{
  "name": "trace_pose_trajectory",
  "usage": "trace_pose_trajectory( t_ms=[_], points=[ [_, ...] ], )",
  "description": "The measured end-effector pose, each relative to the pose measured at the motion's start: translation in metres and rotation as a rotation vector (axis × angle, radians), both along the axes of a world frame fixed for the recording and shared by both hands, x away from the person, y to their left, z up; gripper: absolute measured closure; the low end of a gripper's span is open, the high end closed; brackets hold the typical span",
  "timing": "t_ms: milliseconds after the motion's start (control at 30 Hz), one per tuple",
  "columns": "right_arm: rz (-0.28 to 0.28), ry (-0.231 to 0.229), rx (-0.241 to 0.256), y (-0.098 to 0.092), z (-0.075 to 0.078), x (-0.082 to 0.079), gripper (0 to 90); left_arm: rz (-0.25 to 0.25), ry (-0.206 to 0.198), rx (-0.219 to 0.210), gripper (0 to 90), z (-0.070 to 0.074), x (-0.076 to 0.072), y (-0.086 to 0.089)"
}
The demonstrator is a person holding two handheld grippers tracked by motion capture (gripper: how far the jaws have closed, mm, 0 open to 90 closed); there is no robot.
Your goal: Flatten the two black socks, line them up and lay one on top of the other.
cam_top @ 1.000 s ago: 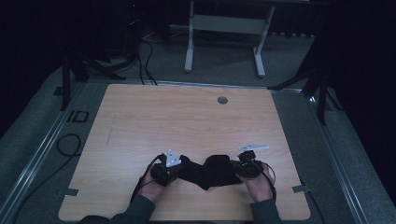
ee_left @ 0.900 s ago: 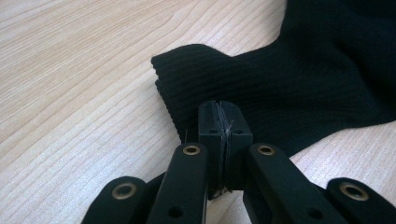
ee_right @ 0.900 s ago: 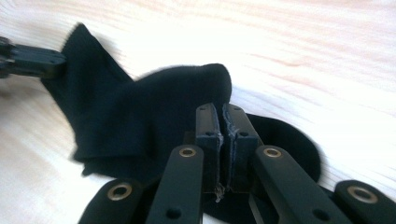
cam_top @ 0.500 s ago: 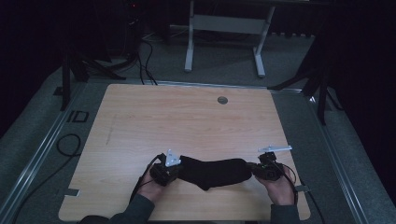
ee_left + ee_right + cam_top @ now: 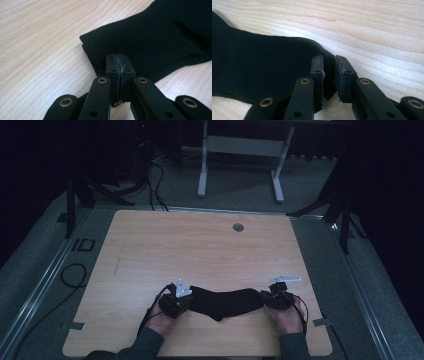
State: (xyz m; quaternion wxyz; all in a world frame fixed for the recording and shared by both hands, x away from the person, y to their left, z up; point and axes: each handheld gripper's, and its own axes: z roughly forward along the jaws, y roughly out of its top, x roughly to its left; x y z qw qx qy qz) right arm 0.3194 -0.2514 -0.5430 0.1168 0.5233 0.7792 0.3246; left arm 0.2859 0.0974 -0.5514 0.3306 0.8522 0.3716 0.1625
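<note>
A black ribbed sock (image 5: pixel 225 303) lies stretched out flat on the wooden table (image 5: pixel 200 245) near its front edge, between my two grippers. My left gripper (image 5: pixel 186 301) is at the sock's left end. In the left gripper view its jaws (image 5: pixel 120 57) are pressed together on the edge of the sock's (image 5: pixel 155 37) cuff. At the other end, my right gripper (image 5: pixel 266 299) stands with a narrow gap between its jaws (image 5: pixel 329 61). The rounded toe of the sock (image 5: pixel 262 62) lies at that gap and is not pinched.
A round grommet (image 5: pixel 238 227) sits near the table's far edge. Behind the table, on the grey floor, are a white desk frame (image 5: pixel 240 150), cables (image 5: pixel 72 275) and dark stands. Bare wood stretches beyond the sock.
The right gripper pulled the bunched sock out to the right until it lay flat, then eased back a little to the left, and its jaws now stand apart. The left gripper stayed in place.
</note>
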Motion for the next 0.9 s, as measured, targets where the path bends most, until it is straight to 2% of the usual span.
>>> trace_pose_trajectory(
  t_ms=[67, 200, 367, 467, 633, 700, 833, 867, 900],
  points=[
    [-0.002, -0.008, 0.002, 0.002, 0.0, 0.001, 74.8, 0.013, -0.008, 0.006, 88.5, 0.0, 0.001, 0.001],
    [-0.01, -0.039, 0.01, 0.004, 0.002, 0.001, 64.3, 0.038, -0.011, 0.019, 87.9, 0.001, 0.004, 0.004],
    [-0.014, -0.096, 0.092, -0.003, 0.011, 0.0, 53.2, 0.064, -0.011, 0.019, 86.5, 0.001, 0.006, 0.008],
    [-0.014, -0.124, 0.124, -0.006, 0.017, -0.002, 51.0, 0.06, -0.006, 0.018, 84.9, 0.002, 0.007, 0.008],
    [-0.027, -0.154, 0.138, -0.011, 0.022, -0.004, 50.2, 0.076, -0.014, 0.036, 84.2, 0.002, 0.007, 0.009],
    [-0.038, -0.166, 0.158, -0.016, 0.025, -0.006, 49.9, 0.084, -0.009, 0.036, 83.8, 0.002, 0.008, 0.011],
    [-0.052, -0.168, 0.168, -0.021, 0.026, -0.006, 49.6, 0.086, -0.006, 0.028, 80.5, 0.002, 0.009, 0.012],
    [-0.054, -0.157, 0.161, -0.022, 0.024, -0.005, 49.5, 0.076, -0.003, -0.02, 73.5, 0.005, 0.008, 0.015],
    [-0.054, -0.152, 0.156, -0.022, 0.022, -0.005, 49.4, 0.076, 0.001, -0.041, 69.7, 0.007, 0.008, 0.016]
  ],
)
